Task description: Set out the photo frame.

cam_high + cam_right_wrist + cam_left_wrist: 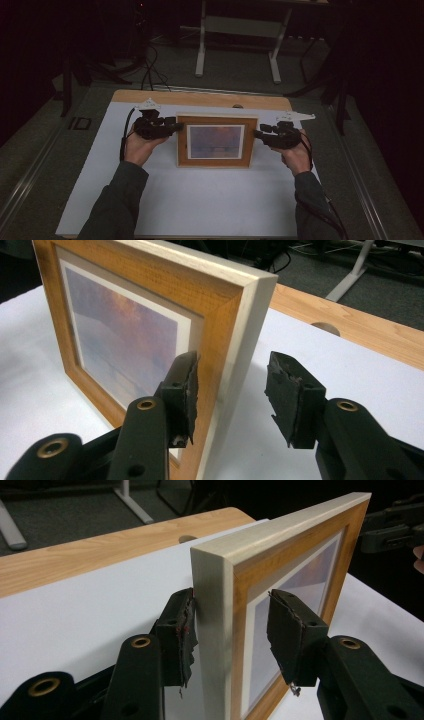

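Wooden picture frame with pale outer edge, white mat and blue-orange print (217, 141): standing upright near the far-middle of the white sheet, print facing the person's side.
White sheet covering the light wooden tabletop (200, 200): lying flat, bare wood strip showing along the far edge.
Left gripper (172, 127): being held at the frame's left edge; jaws spread, straddling that edge, one pad behind and one in front. In the left gripper view (231, 635), rear pad touching or nearly touching the pale side, front pad standing clear of the glass.
Right gripper (259, 133): being held at the frame's right edge; jaws parted. In the right gripper view (234, 395), front pad lying against the frame face, rear pad standing well apart from the back.
Left hand (139, 147): wrapping the gripper body from below.
Right hand (296, 156): doing likewise.
Round hole in bare wood (238, 106): sitting just behind the frame.
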A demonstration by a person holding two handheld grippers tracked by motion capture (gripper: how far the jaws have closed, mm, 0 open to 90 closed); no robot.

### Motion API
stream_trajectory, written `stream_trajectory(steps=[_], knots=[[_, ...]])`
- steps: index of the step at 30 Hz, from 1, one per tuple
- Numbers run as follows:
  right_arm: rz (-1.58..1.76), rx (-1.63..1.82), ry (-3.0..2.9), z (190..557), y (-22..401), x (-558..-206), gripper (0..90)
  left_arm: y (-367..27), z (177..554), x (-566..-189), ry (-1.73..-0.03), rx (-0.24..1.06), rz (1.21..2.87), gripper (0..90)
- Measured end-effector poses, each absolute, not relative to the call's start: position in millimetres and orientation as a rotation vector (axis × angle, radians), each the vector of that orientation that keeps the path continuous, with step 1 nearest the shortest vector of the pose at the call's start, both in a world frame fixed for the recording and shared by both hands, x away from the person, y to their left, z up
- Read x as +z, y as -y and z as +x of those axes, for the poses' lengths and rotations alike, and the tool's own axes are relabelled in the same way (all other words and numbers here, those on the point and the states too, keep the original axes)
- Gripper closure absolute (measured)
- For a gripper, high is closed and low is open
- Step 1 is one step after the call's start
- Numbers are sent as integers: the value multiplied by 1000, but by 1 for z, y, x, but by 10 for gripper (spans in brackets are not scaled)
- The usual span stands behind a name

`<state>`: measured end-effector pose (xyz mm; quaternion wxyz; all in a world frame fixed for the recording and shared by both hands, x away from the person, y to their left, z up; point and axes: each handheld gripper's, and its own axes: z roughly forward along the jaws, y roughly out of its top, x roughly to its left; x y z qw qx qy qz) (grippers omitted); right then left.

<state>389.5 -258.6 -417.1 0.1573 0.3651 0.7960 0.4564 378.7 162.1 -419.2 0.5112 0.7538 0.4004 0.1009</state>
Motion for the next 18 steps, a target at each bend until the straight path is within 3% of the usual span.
stream_trajectory(steps=[18], knots=[[1076,1267,-2275,380,276,-427,553,-193,347,-429,-1046,320,1823,548]])
